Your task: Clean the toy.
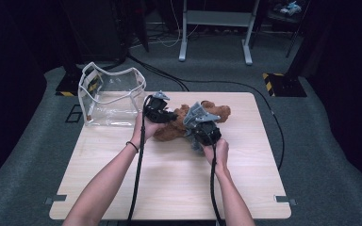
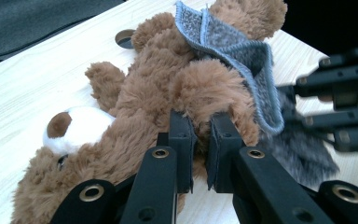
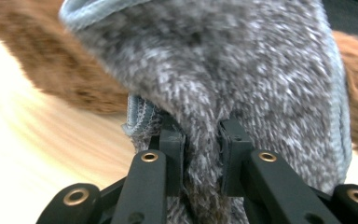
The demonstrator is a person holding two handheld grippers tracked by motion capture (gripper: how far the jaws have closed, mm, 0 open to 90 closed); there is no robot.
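Observation:
A brown teddy bear (image 1: 172,126) lies on the wooden table (image 1: 122,179), its white muzzle (image 2: 81,128) toward the left gripper's camera. A grey fuzzy cloth (image 2: 242,51) with a pale blue hem is draped over the bear's body. My left gripper (image 2: 200,140) is shut on a tuft of the bear's brown fur; in the high view my left gripper (image 1: 166,115) sits at the bear's left end. My right gripper (image 3: 200,140) is shut on a fold of the grey cloth (image 3: 223,70); from above, the right gripper (image 1: 203,129) is on the bear's near right side.
A clear plastic pouch (image 1: 111,96) with white trim stands open at the table's back left corner. A round hole (image 2: 125,38) in the tabletop lies just beyond the bear. Black cables trail from both grippers toward the near table edge.

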